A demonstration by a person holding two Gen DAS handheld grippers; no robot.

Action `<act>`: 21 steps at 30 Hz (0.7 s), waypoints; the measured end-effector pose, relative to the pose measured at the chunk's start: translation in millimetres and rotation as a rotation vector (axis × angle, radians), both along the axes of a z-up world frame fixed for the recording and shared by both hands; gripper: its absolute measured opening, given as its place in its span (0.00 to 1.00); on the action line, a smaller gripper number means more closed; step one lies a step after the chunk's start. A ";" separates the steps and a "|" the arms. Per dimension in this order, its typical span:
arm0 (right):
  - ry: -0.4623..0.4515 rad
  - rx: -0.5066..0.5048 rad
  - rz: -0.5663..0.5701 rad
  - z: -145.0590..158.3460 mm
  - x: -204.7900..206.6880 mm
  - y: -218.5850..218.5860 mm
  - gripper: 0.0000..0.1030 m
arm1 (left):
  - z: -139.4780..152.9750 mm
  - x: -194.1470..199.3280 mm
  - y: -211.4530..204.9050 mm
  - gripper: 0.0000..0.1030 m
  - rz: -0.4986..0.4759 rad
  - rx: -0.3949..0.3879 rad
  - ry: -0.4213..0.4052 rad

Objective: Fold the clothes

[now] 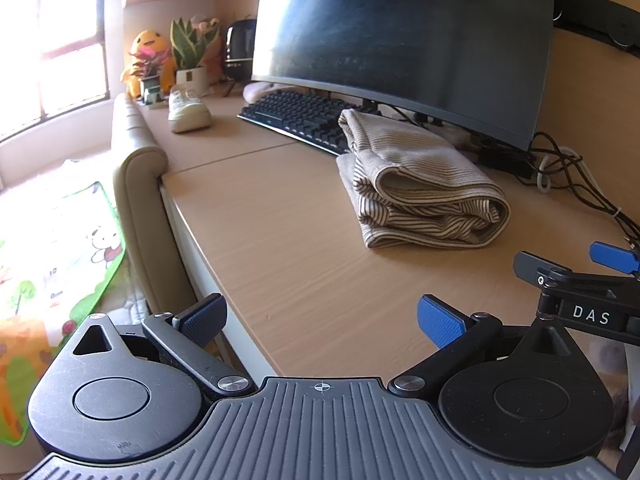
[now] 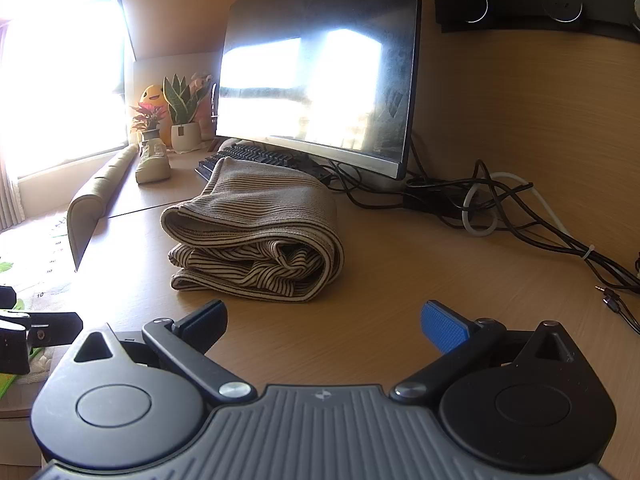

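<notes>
My left gripper (image 1: pixel 322 322) hangs with its fingers spread wide and nothing between them, low over the near edge of the wooden desk (image 1: pixel 280 216). My right gripper (image 2: pixel 324 326) is the same: fingers well apart, empty, bare desk between the pads.

The striped garment (image 1: pixel 420 184) lies on the desk as a folded bundle, several layers stacked, with a rounded fold facing my right side and looser edges showing at the end towards me. Taking the garment as the landmark: the keyboard (image 1: pixel 296 116) is touching or just behind its far end, the monitor (image 1: pixel 400 40) stands behind that, the tangle of cables (image 2: pixel 500 212) sits off to its right, and the shoe (image 1: pixel 188 110) and the potted plants (image 1: pixel 188 56) are well away to its far left.

From my left gripper the bundle lies ahead and to the right. From my right gripper it lies ahead and slightly left, almost straight on, and looks nearer. Its long axis runs away from me, from the near end towards the keyboard.

I judge the folding largely done, since the bundle is compact. If another fold or a tidy is wanted, the right gripper has the shorter reach to the near end; the left would have to cross rightwards.
</notes>
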State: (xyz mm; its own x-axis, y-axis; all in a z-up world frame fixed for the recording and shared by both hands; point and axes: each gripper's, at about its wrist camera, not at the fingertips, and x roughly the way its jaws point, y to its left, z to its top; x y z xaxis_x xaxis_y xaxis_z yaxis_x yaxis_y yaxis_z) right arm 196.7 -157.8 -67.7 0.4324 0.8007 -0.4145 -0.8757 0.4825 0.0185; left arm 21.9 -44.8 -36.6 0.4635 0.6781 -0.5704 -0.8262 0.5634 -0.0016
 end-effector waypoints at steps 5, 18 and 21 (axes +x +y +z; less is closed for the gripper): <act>0.001 -0.001 0.003 -0.2 1.3 0.2 1.00 | -0.4 0.2 -0.6 1.00 -0.002 -0.002 0.002; 0.005 0.000 0.006 0.4 1.2 0.3 1.00 | -0.6 1.3 -0.2 1.00 0.001 -0.007 0.004; 0.008 -0.003 0.008 0.1 1.5 1.0 1.00 | -0.2 0.9 0.2 1.00 0.006 -0.008 0.003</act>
State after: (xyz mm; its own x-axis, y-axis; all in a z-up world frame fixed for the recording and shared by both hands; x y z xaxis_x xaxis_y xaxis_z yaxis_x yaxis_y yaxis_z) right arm 198.3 -156.8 -67.6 0.4231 0.8028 -0.4201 -0.8792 0.4758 0.0238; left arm 22.8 -44.6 -36.8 0.4576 0.6767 -0.5768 -0.8298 0.5581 -0.0036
